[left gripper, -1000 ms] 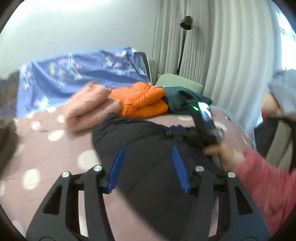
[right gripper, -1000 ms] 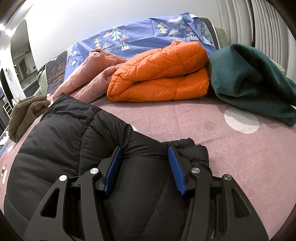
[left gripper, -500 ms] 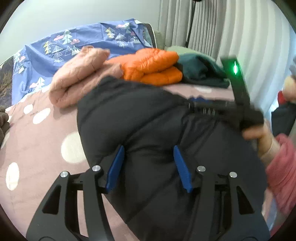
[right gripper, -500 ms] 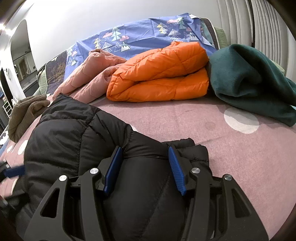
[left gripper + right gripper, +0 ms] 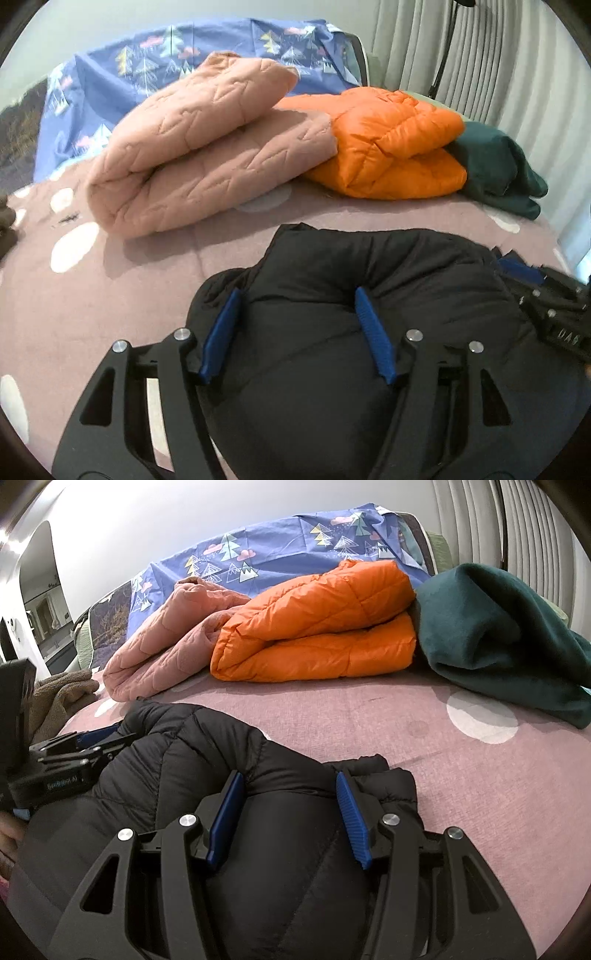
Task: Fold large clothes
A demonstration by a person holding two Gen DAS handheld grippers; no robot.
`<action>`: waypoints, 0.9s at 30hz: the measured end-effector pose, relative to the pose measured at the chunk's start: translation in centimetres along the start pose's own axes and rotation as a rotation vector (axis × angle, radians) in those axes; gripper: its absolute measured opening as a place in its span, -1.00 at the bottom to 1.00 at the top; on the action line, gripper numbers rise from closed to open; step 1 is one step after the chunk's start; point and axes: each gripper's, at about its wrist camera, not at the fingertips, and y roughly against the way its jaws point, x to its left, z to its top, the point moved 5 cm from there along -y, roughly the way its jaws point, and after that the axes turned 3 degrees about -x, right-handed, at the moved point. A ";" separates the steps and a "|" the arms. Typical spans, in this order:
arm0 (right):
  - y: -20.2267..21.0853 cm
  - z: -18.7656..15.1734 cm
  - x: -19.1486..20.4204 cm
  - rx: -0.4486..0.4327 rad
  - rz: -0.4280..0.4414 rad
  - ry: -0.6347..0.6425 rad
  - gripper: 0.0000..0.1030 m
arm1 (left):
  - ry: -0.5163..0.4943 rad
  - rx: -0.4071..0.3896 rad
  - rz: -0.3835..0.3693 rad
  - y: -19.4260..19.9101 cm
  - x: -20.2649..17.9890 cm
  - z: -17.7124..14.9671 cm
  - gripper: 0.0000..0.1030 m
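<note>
Three garments already folded along far side of bed (image 5: 369, 716): pink quilted jacket (image 5: 207, 147), orange puffer (image 5: 321, 627), dark green fleece (image 5: 498, 627). Black puffer jacket (image 5: 207, 753) bunched at near edge, apparently mid-fold. Left gripper (image 5: 299, 332) and right gripper (image 5: 286, 814) both spread wide, straddling black padding, not pinching. Probably final fold and flattening left.
</note>
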 end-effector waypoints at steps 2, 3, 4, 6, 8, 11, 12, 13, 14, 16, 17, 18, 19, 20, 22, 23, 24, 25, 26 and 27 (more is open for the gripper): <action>0.0 0.0 0.0 0.001 0.000 -0.001 0.01 | -0.015 0.002 0.013 0.1 -0.2 -0.1 0.29; 0.0 0.0 0.0 0.000 -0.001 0.000 0.01 | -0.022 0.004 0.017 0.1 -0.3 0.0 0.29; 0.0 0.1 0.0 -0.001 0.000 0.001 0.01 | -0.028 0.003 0.023 0.2 -0.4 0.0 0.29; 0.1 0.0 0.0 0.001 0.004 0.004 0.01 | -0.043 0.004 0.043 0.5 -0.6 0.2 0.28; 0.1 0.1 0.1 -0.002 0.000 0.009 0.02 | -0.034 0.006 0.063 1.8 -0.6 0.5 0.27; 0.2 0.1 0.2 -0.003 -0.014 0.020 0.03 | 0.034 -0.024 -0.032 5.7 -1.3 0.8 0.34; 0.2 0.2 0.3 -0.004 -0.016 0.024 0.04 | 0.036 -0.046 -0.077 7.0 -2.0 0.7 0.42; 0.2 0.1 0.3 -0.005 -0.017 0.024 0.04 | 0.018 -0.059 -0.106 8.1 -2.8 0.5 0.46; 0.3 0.1 0.4 -0.004 -0.015 0.021 0.04 | -0.028 -0.046 -0.104 8.5 -3.8 -0.3 0.50; 0.2 0.1 0.3 0.003 -0.011 0.015 0.04 | -0.125 0.016 -0.036 6.3 -5.0 -3.2 0.53; 0.2 0.1 0.3 0.006 -0.012 0.018 0.05 | -0.128 0.001 -0.036 6.0 -5.1 -3.9 0.53; 0.3 0.1 0.5 0.007 -0.018 0.027 0.05 | -0.116 0.009 -0.041 5.8 -5.0 -4.1 0.53; 0.3 0.1 0.7 0.008 -0.032 0.044 0.05 | -0.108 0.025 -0.038 5.8 -4.9 -4.0 0.53; 0.5 0.1 0.8 0.008 -0.045 0.058 0.06 | -0.117 0.027 -0.027 5.8 -5.1 -4.0 0.53; 1.2 0.3 1.0 0.008 -0.074 0.090 0.10 | -0.144 0.020 -0.005 6.0 -5.5 -4.1 0.53; 1.9 0.3 1.1 0.005 -0.085 0.100 0.13 | -0.154 0.019 0.001 6.1 -5.7 -4.2 0.53; 2.7 0.4 1.2 0.005 -0.091 0.103 0.13 | -0.154 0.020 0.004 6.1 -5.7 -4.1 0.53; 4.1 0.4 1.2 0.002 -0.085 0.090 0.13 | -0.152 0.020 0.004 6.1 -5.6 -4.0 0.53; 5.7 0.5 1.3 -0.007 -0.063 0.070 0.07 | -0.150 0.019 0.003 6.1 -5.5 -4.0 0.53; 7.0 0.4 1.5 -0.016 -0.036 0.062 -0.03 | -0.148 0.019 0.001 6.1 -5.4 -4.0 0.53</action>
